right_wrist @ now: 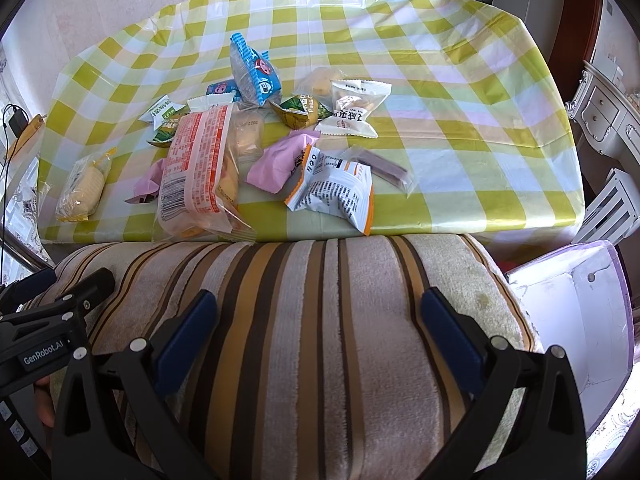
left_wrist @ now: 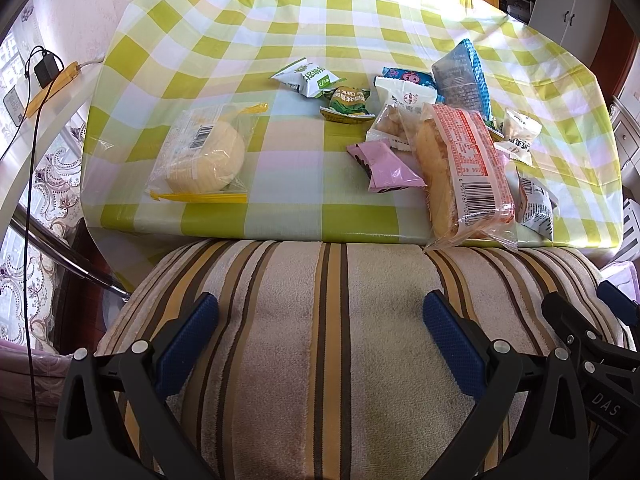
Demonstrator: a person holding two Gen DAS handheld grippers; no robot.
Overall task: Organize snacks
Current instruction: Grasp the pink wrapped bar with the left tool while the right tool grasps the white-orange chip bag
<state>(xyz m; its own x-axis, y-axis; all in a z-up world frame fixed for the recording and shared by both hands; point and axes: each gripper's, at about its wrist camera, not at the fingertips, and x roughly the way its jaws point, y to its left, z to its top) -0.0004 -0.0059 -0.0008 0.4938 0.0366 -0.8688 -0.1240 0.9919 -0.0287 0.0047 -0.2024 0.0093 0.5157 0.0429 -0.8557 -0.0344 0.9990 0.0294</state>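
"GenRobot.AI" on black gripper body (right_wrist: 42,356), lower left of right wrist view. "DAS" on black gripper body (left_wrist: 606,400), lower right of left wrist view. "Garlic" on small green snack packet (left_wrist: 347,103). "Peas" on green packet (right_wrist: 306,110). Barcode with digits, partly "6 457", on long orange-printed bread wrapper (left_wrist: 468,168). Chinese print on the other packets, too small to read.
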